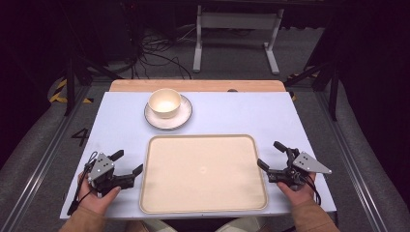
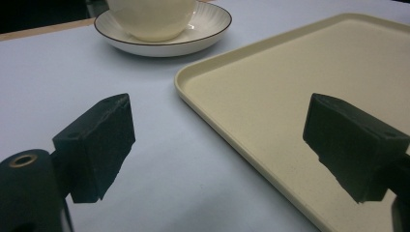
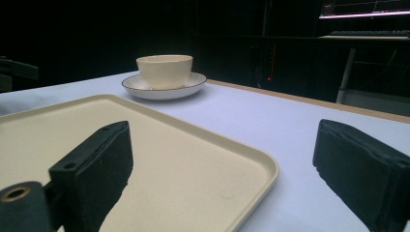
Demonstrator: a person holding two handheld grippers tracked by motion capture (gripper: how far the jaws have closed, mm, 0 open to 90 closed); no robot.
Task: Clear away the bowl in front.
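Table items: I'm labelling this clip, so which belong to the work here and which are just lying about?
In the job: tray, bowl, saucer, open left gripper, open right gripper.
Lying about: floor cables, white stand.

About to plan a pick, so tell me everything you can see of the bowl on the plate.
The bowl is small, round and cream-coloured, with smooth, glazed-looking walls that curve in toward the base. It stands upright and looks empty. It sits near the middle of a white plate with a dark rim line and fine ribbing, on the table's far side beyond the beige tray. Only the plate touches it; both grippers are far off.
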